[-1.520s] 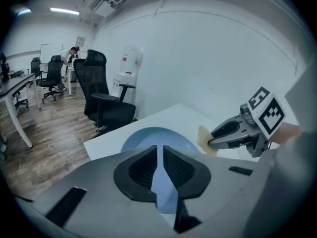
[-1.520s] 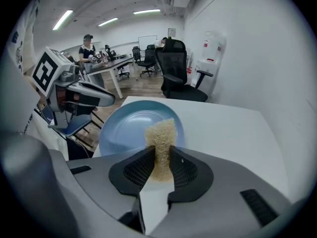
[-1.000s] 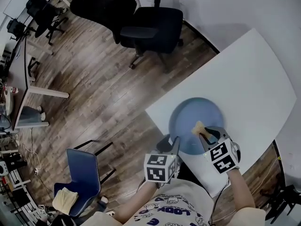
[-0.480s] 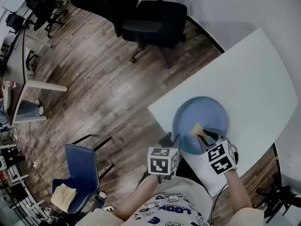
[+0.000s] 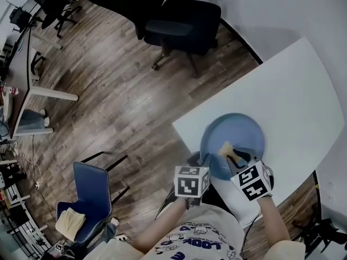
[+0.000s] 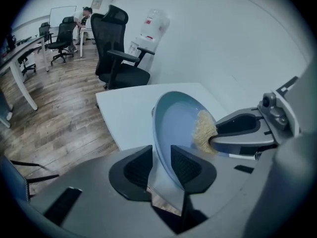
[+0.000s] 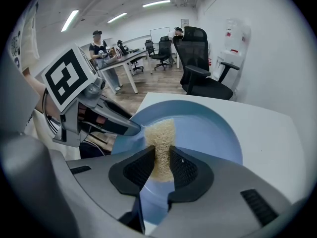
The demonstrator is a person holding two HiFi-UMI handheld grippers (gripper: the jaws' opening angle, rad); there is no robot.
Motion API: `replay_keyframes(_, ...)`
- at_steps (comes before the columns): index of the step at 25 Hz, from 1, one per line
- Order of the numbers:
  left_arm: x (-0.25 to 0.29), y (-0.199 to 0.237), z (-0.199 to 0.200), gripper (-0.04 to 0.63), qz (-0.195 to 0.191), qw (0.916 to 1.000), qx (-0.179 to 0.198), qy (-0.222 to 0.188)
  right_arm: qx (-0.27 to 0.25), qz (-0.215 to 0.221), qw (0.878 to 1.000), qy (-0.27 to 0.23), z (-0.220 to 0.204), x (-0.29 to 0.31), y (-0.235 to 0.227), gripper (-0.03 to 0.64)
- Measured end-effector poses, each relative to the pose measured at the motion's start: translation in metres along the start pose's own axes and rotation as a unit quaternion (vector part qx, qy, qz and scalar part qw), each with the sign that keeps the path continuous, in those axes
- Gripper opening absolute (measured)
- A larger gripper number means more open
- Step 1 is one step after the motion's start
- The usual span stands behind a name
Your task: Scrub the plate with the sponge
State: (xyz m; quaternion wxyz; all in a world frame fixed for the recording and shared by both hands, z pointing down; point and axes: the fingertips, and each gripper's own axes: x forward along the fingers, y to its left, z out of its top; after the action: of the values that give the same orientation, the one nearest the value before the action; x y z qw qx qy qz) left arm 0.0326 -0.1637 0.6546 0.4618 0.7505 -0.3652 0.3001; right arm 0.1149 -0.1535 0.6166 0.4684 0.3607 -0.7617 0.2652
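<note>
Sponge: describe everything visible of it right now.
The sponge is a pale tan, coarse-fibred strip, pinched across its lower part by the right gripper. Its free end sticks out past the jaws and seems to press on the inner face of the tilted blue plate, held at its rim by the left gripper.

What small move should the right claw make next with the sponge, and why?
Probably press the sponge down and sweep it across the plate. The right claw is shut on the sponge over the plate's near side, and the left claw clamps the rim, so the plate looks steadied for scrubbing.
</note>
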Motion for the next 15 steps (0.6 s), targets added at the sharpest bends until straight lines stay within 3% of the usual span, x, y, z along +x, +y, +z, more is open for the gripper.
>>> replay_keyframes(5,0.005,-0.002,0.001,0.096,0.012,0.9999,0.0,0.004,-0.024,0.009,1.0,0.012,0.005,0.004,0.0,0.1)
replay_keyframes(15,0.009,0.001,0.004,0.055,0.009,0.9989,-0.046,0.005,-0.031,0.02,0.999,0.017,0.015,0.015,-0.005,0.1)
